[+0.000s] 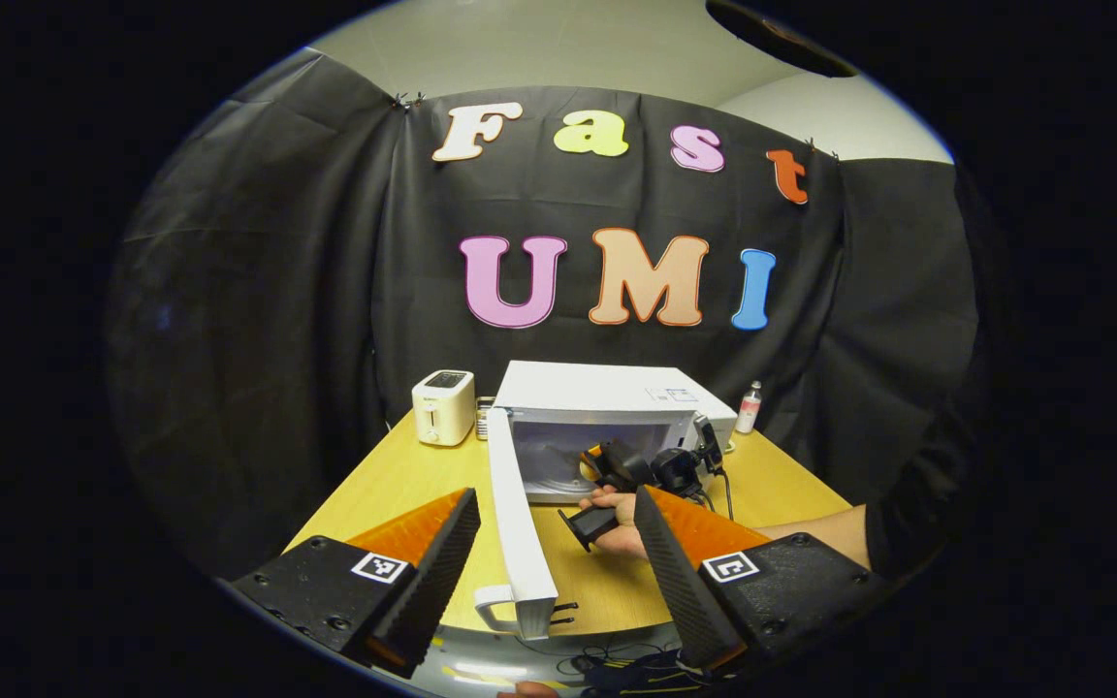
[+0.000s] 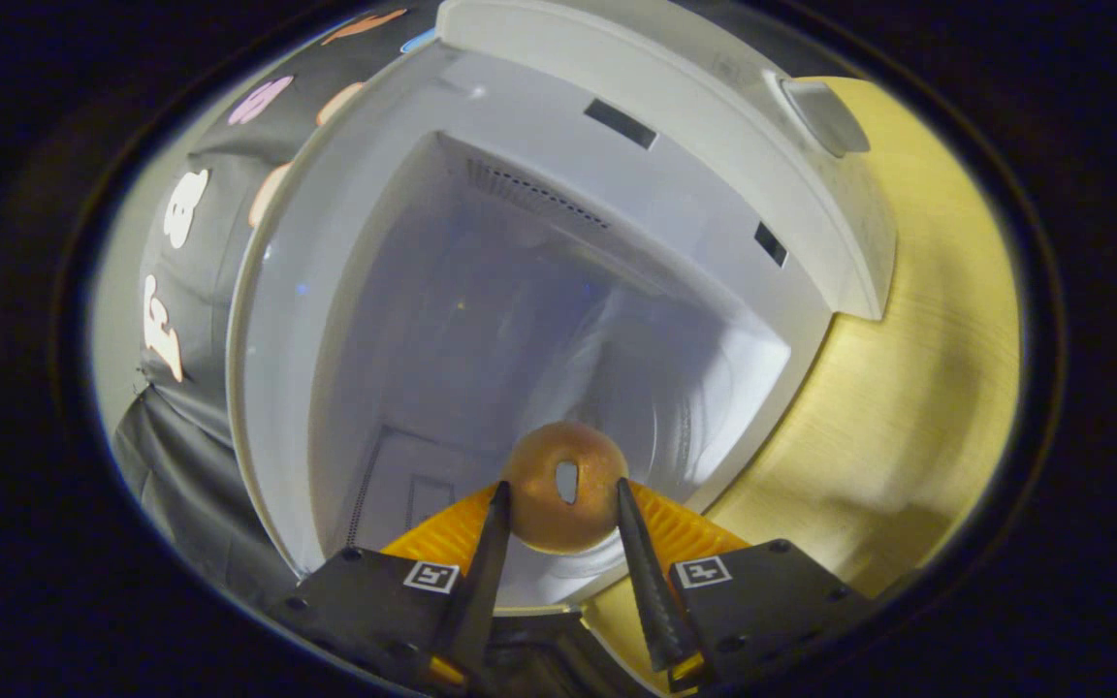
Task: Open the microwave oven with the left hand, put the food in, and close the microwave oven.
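Gripping a round brown bun [image 2: 564, 490] between both fingers, the right gripper [image 2: 558, 528] reaches into the open microwave [image 2: 539, 320] in its own view; the left gripper view shows that gripper [image 1: 617, 463] and its hand [image 1: 622, 528] from afar, bun hidden; the left gripper [image 1: 554, 562] gapes wide around the swung-out door [image 1: 517, 514]; a toaster [image 1: 443, 406] and bottle [image 1: 749, 407] flank the microwave [image 1: 607, 407] on the table [image 1: 403, 485].

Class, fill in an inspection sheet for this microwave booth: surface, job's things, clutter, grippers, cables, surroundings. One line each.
Surface: wooden table.
Job's things: white microwave, door swung open; round brown food at the cavity mouth.
Clutter: toaster, small bottle.
Grippers: left gripper open, holding nothing, back from the door; right gripper shut on the food.
Cables: tangle below the table's front edge.
Surroundings: black cloth wall.
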{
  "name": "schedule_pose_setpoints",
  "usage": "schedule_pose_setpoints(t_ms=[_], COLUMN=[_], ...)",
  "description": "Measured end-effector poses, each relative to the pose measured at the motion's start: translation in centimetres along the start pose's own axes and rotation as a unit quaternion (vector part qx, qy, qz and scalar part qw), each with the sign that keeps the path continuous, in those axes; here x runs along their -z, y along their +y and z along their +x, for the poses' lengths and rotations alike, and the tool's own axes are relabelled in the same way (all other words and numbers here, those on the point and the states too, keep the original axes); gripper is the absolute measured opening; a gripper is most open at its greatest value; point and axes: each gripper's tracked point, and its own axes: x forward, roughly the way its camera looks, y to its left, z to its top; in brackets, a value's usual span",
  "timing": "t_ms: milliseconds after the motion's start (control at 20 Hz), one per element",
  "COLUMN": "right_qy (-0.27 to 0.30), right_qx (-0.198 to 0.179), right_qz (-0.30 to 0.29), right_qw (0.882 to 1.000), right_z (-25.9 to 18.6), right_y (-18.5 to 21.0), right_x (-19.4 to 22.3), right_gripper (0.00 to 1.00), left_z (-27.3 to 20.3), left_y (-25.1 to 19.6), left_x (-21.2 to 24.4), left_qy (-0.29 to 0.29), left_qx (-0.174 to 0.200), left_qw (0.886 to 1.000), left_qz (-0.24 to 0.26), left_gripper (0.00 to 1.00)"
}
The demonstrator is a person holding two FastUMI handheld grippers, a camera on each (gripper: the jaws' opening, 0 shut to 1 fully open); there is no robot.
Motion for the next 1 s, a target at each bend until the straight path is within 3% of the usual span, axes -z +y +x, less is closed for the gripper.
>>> schedule_pose_setpoints(t_ms=[150,200,250,300,350,850,1000], right_qy=[0.004,0.003,0.002,0.002,-0.002,-0.008,-0.006], right_qx=[-0.003,0.000,0.003,0.009,0.011,-0.008,-0.013], right_qz=[-0.007,-0.007,-0.003,-0.001,-0.002,-0.043,-0.056], right_qw=[1.000,1.000,1.000,1.000,1.000,0.999,0.998], right_z=[0.6,0.4,0.2,0.3,0.3,-0.1,-0.6], right_y=[-0.2,-0.3,-0.4,-0.5,-0.5,0.1,0.2], right_x=[0.2,0.2,0.1,0.1,-0.2,-1.4,-1.7], right_gripper=[0.59,0.70,0.63,0.75,0.75,0.77,0.77], left_z=[0.3,0.3,0.4,0.4,0.2,-0.1,-0.5], left_y=[0.9,1.1,1.3,1.4,1.5,1.5,3.0], left_x=[-0.4,-0.3,-0.1,0.0,0.0,-0.2,-0.5], left_qy=[-0.005,-0.004,-0.001,0.001,0.000,-0.003,-0.004], left_qx=[-0.010,-0.013,-0.016,-0.018,-0.020,-0.029,-0.045], left_qw=[1.000,1.000,1.000,1.000,1.000,1.000,0.999], left_qz=[-0.002,-0.002,-0.003,-0.005,-0.007,-0.008,0.017], left_gripper=[0.92,0.94,0.95,0.95,0.92,0.95,0.94])
